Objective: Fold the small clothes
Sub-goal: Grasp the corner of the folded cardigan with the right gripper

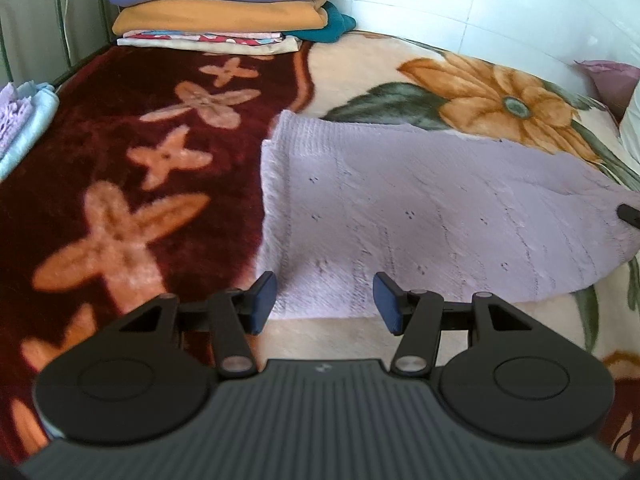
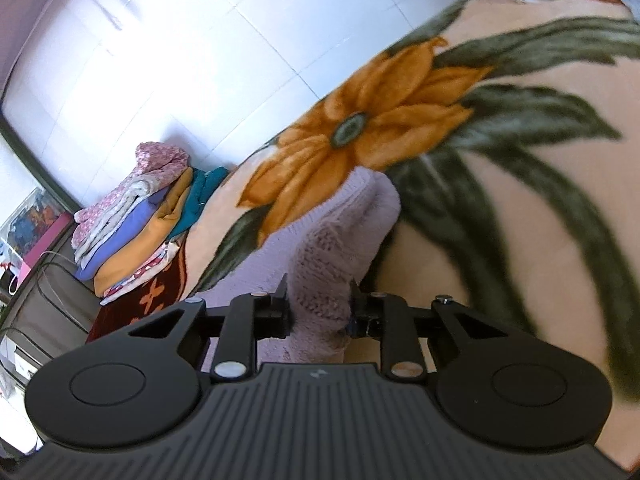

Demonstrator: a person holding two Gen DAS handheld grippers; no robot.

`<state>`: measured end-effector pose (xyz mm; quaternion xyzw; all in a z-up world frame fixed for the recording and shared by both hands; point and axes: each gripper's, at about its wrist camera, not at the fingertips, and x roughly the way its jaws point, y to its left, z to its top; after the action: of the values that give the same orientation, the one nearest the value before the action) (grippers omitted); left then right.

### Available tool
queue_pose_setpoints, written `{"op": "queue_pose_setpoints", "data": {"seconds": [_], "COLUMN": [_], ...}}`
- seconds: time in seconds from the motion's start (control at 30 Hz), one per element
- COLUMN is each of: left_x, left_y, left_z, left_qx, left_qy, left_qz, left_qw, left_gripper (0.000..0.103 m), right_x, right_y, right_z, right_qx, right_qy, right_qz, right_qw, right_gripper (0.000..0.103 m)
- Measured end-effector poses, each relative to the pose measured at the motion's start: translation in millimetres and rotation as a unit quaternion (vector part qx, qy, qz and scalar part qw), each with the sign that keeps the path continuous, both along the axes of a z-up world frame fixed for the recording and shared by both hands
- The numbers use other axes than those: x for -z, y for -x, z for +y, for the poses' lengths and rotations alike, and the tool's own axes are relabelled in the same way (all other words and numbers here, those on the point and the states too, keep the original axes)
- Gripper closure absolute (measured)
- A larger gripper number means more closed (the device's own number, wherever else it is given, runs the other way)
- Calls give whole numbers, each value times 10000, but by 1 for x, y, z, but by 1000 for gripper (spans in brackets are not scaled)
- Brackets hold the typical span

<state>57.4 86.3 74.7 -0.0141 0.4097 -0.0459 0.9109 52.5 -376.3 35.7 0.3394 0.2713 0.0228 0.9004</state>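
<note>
**Purple knit top on the flowery bed**

A soft, light purple knitted top (image 1: pixel 420 216) lies on the bed, spread across a fuzzy blanket (image 1: pixel 120 184). The knit has thin ribbed lines and tiny holes in little groups. Its left edge is folded over and makes a thick, straight rim. The far edge runs in a gentle wavy line.

The blanket is plush. Its left part is dark red with pale orange cross-shaped flowers. Its right part is cream with a big orange flower (image 1: pixel 496 96) and long green leaves.

The left hand-held gripper (image 1: pixel 325 304) sits at the near edge of the top. Its two blue flat pads are spread wide apart and hold nothing.

The right hand-held gripper (image 2: pixel 320 304) pinches a bunched-up lump of the purple knit between its black fingers. The cloth puffs out beyond them in a round, woolly hump.

At the far end of the bed sits a neat pile of folded cloths (image 1: pixel 224 4), purple, orange, teal and flowery, against a shiny white tiled wall (image 1: pixel 480 0).
</note>
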Motion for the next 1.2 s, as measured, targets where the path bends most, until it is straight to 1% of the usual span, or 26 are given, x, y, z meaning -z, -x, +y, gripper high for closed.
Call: {"op": "queue_pose_setpoints", "data": {"seconds": [0.27, 0.6, 0.77, 0.97, 1.2], "left_x": [0, 4, -3, -11, -9], "left_y": [-6, -19, -26, -33, -38], "left_z": [7, 18, 21, 27, 41], "left_qx": [16, 30, 49, 57, -4], "left_qy": [-86, -133, -166, -209, -5], "left_qz": [-15, -20, -100, -241, -168], "left_qw": [10000, 9999, 9998, 9995, 9999], "left_gripper": [48, 48, 47, 48, 47], "right_x": [-12, -34, -50, -72, -89], "right_y": [-4, -12, -16, -21, -34], "right_z": [9, 37, 57, 83, 128], "right_qx": [-112, -400, -633, -865, -1367], "right_qy": [-72, 174, 253, 79, 0], "right_qz": [-130, -362, -478, -714, -853], "right_qw": [9998, 9984, 9965, 9937, 9869], "right_gripper": [78, 78, 79, 80, 80]}}
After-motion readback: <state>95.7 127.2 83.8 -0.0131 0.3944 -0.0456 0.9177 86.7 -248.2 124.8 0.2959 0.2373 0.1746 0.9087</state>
